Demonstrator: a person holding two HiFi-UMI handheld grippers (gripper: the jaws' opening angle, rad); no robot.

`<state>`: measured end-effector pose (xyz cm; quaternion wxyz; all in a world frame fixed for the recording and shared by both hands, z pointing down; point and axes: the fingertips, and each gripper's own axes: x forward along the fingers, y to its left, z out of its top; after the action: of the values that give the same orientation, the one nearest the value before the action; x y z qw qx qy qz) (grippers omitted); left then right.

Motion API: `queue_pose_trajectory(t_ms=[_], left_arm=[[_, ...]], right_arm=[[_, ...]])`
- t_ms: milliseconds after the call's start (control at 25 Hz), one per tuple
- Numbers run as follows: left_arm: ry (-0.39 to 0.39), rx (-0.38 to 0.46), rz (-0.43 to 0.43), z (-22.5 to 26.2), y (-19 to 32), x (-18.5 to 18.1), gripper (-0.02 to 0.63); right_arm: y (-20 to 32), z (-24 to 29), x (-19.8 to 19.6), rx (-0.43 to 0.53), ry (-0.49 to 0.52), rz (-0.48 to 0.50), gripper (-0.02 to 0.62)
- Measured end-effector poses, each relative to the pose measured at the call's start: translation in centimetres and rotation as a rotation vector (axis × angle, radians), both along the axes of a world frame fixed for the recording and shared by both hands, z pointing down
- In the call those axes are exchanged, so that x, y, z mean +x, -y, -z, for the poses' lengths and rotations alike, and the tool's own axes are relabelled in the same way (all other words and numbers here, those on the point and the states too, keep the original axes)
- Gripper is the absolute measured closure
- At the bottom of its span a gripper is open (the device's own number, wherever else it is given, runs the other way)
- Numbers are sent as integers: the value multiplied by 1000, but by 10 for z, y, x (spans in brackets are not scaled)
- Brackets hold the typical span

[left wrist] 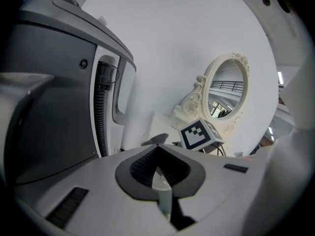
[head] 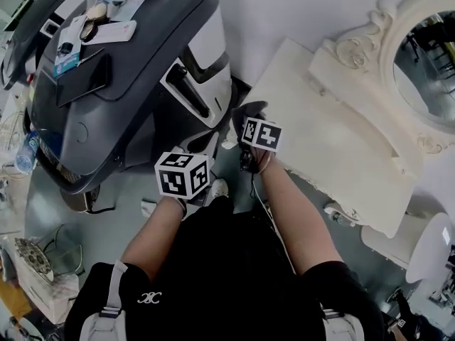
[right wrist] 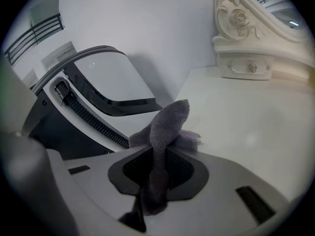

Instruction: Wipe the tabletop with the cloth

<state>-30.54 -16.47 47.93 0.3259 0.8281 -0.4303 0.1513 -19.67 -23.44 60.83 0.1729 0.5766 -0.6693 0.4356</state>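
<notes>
A dark grey cloth [right wrist: 166, 128] stands up from between the jaws of my right gripper [right wrist: 156, 167], which is shut on it. In the head view the cloth [head: 248, 111] shows just past that gripper's marker cube [head: 261, 134], at the near left corner of the cream tabletop [head: 334, 144]. The tabletop [right wrist: 246, 117] stretches away to the right of the cloth. My left gripper [left wrist: 158, 167] is shut with nothing in it, held off the table to the left, its cube [head: 183, 174] above the floor.
A big grey and white machine [head: 121, 84] stands close to the table's left side, with a phone and papers on top. An ornate oval mirror [head: 426, 62] and small drawers [right wrist: 243, 67] line the table's back. A white round stool [head: 430, 247] stands at right.
</notes>
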Motion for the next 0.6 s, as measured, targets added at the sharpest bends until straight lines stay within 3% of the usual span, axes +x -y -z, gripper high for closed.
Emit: queue_pose_trajectory(t_ms=[400,600], left_arm=[[-4,-18,5,-4,10,4,598],[-6,-18,-29,-3,14,19,598]], right_arm=[[34,2,-11,-13,-33,50,518],[30,1,15,-4,-90,35,518]])
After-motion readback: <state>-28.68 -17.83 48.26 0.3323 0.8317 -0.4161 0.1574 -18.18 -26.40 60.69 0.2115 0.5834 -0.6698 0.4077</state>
